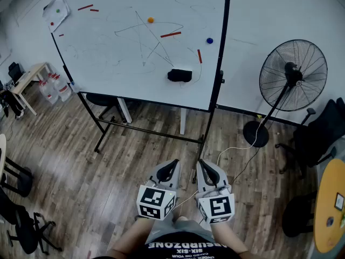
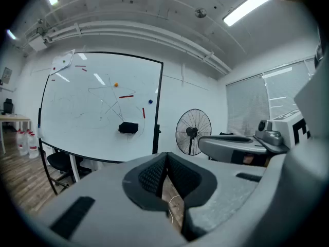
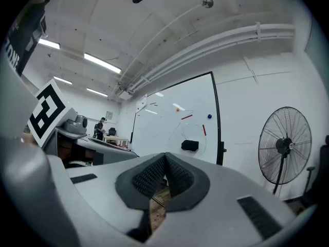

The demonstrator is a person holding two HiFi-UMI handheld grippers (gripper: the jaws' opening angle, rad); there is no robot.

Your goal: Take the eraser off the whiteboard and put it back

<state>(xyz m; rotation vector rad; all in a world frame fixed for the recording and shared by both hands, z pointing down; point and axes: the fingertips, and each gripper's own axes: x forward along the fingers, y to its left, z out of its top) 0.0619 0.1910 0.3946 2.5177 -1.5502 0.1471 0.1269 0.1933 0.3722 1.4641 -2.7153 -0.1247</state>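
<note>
Far out in front of your left claw (image 1: 168, 169) and right claw (image 1: 208, 171), the black eraser (image 1: 179, 75) sticks on the whiteboard (image 1: 108, 15). Both claws are squeezed tight together, side by side, holding nothing.

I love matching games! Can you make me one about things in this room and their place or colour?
1 eraser
2 fan
3 bottles
4 magnet atop the star scribble

A orange
B on floor, right of whiteboard
C black, stuck on whiteboard
D on floor beside table, far left

Pairs: 1-C, 2-B, 3-D, 4-A
</note>
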